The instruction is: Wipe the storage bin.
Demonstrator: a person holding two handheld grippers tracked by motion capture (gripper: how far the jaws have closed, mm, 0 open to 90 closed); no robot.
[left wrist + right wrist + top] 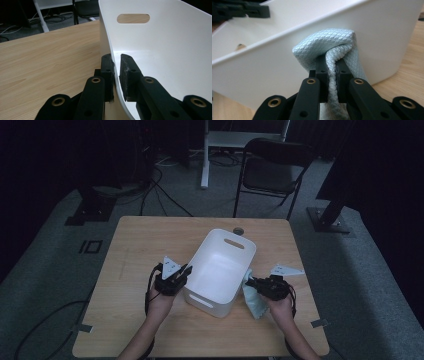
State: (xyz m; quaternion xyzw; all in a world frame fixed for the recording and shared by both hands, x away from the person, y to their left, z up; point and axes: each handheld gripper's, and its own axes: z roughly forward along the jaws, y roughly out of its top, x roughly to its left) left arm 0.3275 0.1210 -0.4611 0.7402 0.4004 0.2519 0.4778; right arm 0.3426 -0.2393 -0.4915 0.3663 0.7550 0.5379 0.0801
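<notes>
Basin [220, 270]: white plastic, rectangular, with slot handles in the short walls; empty, tilted, in the centre of the high view.
Cloth [252, 302]: pale blue, with a woven diamond pattern; folded and hanging, touching the basin's outer wall, right of centre in the frame.

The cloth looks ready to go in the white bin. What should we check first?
1. Right gripper shut on the cloth: ok.
2. Left gripper clamped on the white bin wall, one jaw inside, one outside: ok.
3. Bin inside bare, with room for the cloth: ok.
4. Cloth lifted over the rim: not ok, it sits against the outer wall, below the rim.
5. Cloth's hanging end free of the table: cannot tell.
</notes>
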